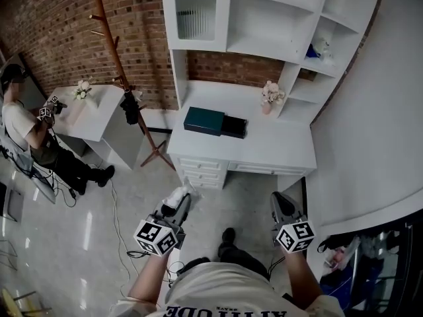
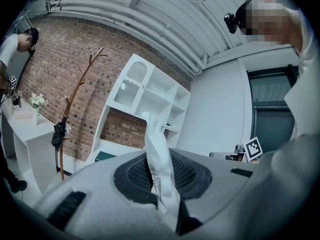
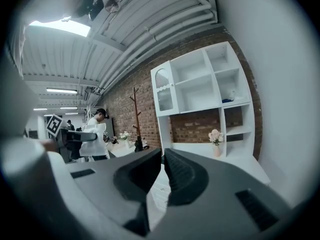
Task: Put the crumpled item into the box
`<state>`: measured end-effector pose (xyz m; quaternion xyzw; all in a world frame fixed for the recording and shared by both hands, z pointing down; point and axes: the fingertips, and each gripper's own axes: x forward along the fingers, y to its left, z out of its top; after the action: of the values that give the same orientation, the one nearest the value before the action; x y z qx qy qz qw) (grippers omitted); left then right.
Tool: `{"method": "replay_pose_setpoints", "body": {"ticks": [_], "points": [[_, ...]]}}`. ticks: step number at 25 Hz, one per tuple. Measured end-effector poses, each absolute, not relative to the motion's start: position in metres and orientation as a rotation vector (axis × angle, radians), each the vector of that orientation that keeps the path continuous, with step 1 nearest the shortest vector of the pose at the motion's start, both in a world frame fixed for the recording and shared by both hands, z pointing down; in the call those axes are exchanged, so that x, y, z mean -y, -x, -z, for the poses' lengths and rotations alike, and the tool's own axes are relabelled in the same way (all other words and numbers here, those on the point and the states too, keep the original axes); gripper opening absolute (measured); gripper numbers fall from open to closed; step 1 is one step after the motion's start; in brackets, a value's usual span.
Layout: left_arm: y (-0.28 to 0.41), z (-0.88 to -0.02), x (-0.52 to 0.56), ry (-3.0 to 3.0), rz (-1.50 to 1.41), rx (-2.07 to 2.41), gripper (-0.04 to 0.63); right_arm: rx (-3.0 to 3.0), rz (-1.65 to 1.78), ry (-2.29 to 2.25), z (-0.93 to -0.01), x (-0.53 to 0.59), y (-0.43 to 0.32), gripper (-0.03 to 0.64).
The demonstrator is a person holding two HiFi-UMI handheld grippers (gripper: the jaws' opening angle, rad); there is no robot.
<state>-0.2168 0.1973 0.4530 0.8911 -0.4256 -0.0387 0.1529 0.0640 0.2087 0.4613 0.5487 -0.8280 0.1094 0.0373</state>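
Note:
A white crumpled item (image 1: 177, 195) sticks out from my left gripper (image 1: 180, 203), which is shut on it low over the floor, in front of the white desk (image 1: 277, 147). In the left gripper view the crumpled item (image 2: 159, 154) stands upright between the dark pads (image 2: 132, 176). The box (image 1: 205, 120) is dark teal with a black part at its right end; it lies on the desk's middle, well beyond both grippers. It shows small in the left gripper view as the box (image 2: 105, 155). My right gripper (image 1: 283, 203) is shut with nothing held; its jaws (image 3: 163, 156) nearly touch.
A white shelf unit (image 1: 277, 18) rises behind the desk, with a flower vase (image 1: 271, 98) at its right. A wooden coat rack (image 1: 119, 71) stands left of the desk. Another person (image 1: 30, 134) sits at a small white table (image 1: 92, 114) at far left. Cables lie on the floor.

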Motion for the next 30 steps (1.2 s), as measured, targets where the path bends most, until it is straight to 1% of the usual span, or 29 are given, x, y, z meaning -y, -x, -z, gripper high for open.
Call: {"method": "replay_pose_setpoints", "body": {"ticks": [19,30], "points": [[0.152,-0.463,-0.08,-2.489,0.032,1.326,0.066,2.607,-0.4,-1.53,-0.482,-0.063,-0.116,0.037],[0.119,-0.472,-0.032,-2.474,-0.006,1.313,0.067,2.588,-0.438,-1.51,-0.497,-0.021,-0.143,0.037]]}}
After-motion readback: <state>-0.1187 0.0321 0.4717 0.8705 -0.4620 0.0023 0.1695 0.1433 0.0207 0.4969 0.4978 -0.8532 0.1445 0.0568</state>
